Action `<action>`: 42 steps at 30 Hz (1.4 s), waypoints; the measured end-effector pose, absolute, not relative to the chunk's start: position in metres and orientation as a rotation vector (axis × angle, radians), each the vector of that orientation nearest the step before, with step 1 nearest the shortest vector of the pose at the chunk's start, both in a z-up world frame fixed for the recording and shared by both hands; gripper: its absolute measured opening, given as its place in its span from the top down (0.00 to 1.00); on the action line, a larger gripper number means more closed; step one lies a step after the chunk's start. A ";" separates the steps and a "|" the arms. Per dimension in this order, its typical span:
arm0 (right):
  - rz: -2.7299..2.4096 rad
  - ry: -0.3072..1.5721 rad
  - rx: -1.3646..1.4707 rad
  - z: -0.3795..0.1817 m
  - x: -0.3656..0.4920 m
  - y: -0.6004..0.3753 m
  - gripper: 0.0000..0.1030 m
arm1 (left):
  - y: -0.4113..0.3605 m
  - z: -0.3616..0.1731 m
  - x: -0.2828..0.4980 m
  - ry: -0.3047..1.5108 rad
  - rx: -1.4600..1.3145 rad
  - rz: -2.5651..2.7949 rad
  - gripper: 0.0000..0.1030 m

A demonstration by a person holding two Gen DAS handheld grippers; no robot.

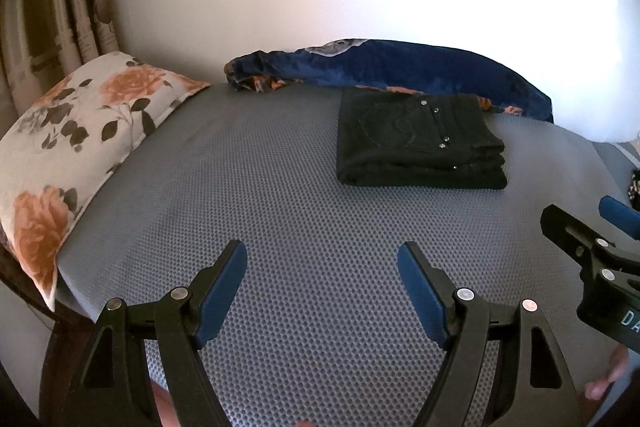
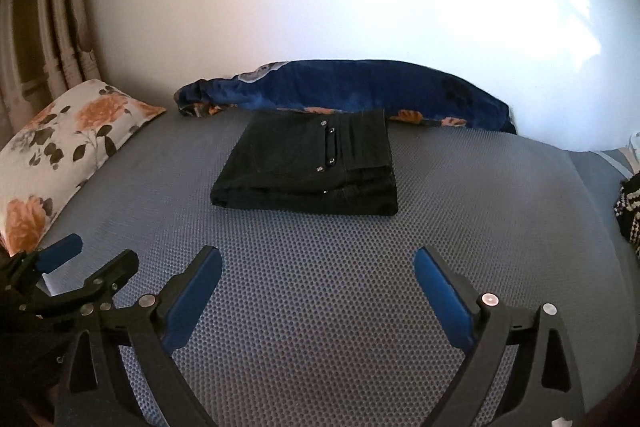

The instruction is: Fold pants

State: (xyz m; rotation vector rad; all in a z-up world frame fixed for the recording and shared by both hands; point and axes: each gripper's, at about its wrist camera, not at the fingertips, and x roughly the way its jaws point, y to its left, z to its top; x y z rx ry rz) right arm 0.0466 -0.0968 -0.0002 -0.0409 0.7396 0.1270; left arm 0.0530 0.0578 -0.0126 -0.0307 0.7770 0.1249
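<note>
Both grippers are seen low in frame, nearest the cameras, over the grey dotted bed cover (image 1: 280,211). Left gripper (image 1: 322,259): jaws spread wide, blue pads (image 1: 222,291) facing each other, nothing held between them, only bare cover seen in the gap. Whether the tips touch the cover cannot be told. Right gripper (image 2: 318,263): jaws spread even wider, nothing gripped, the gap likewise filled by bare cover. Each gripper is also caught at the edge of the other's view, right one at the right edge of the left wrist view, left one at the lower left of the right wrist view; the two are held side by side.

Black pants (image 2: 308,167) are laid on the cover as a neat folded stack, a pocket with metal rivets on top. The stack is placed ahead of both grippers, well apart from the tips, untouched by either. From the left gripper it is offset to the right; from the right gripper it sits nearly straight ahead, slightly left.

Behind the pants, a blue floral blanket (image 1: 400,67) is bunched against the wall, touching or just beside the stack's far edge. A floral pillow (image 1: 72,131) is seen at the left.
</note>
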 end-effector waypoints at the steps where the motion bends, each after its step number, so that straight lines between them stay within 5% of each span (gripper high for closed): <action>1: 0.125 0.745 -0.036 -0.001 0.047 -0.097 0.07 | 0.058 -0.013 0.052 0.777 -0.030 0.123 0.24; 42: 0.102 0.826 -0.030 -0.017 0.055 -0.098 0.07 | 0.046 -0.018 0.060 0.781 0.006 0.117 0.24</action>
